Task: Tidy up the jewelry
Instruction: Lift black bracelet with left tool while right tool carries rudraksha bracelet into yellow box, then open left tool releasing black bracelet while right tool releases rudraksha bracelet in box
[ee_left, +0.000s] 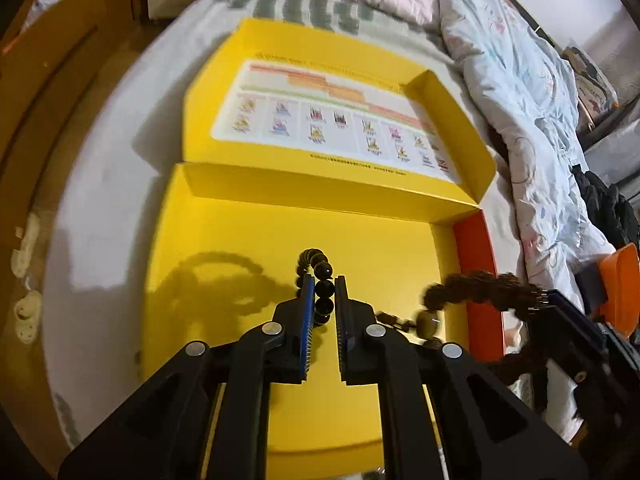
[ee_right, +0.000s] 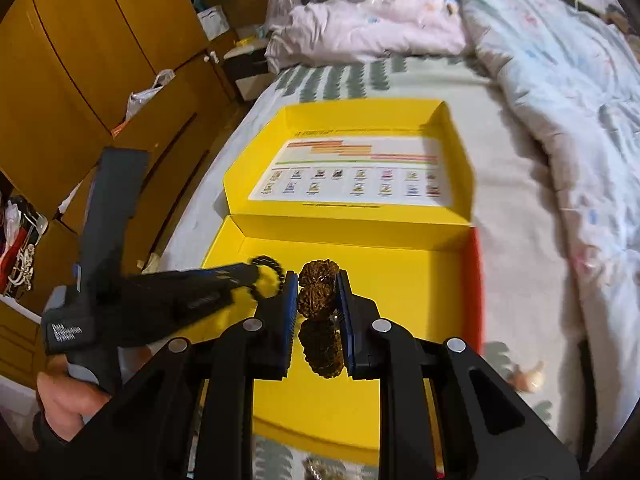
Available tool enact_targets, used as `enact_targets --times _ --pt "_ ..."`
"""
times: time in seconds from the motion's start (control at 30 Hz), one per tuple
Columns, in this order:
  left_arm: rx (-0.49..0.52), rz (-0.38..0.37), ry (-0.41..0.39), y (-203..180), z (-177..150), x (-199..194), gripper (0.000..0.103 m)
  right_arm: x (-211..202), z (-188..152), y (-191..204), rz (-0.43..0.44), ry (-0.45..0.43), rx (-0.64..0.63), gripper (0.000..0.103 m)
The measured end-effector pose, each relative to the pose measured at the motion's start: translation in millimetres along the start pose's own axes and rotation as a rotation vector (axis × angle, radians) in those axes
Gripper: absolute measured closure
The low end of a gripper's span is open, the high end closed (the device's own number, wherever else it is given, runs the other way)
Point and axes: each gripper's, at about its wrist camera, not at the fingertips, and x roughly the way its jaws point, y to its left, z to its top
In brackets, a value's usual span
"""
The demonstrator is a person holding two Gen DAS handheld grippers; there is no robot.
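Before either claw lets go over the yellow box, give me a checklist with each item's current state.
1. Left claw shut on the black bead bracelet: ok.
2. Right claw shut on the brown rough-seed bracelet: ok.
3. Both claws over the yellow box tray: ok; yellow floor shows beneath each.
4. Box lid folded back, tray open: ok.
5. Tray floor free of other items: ok in the visible part; the near edge is hidden behind the claws.
6. Bracelets clear of each other: cannot tell; in the left wrist view they hang close and part of the brown one is blurred.
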Motion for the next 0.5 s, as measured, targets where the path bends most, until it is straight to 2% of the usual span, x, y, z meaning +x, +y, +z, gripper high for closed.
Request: enact_targets --times 0.1,0.3,0.5 --pt "-0.002 -0.022 0.021 -1 6 12 0.093 21 4 -3 0.037 0.028 0.009 0.083" --pt "-0.004 -0.012 0.032 4 16 29 0.093 55 10 -18 0.022 0.068 0.021 0.083" --pt "0.030 0.070 0.021 8 24 47 0.093 86 9 -45 -0.042 0.117 0.055 0.083"
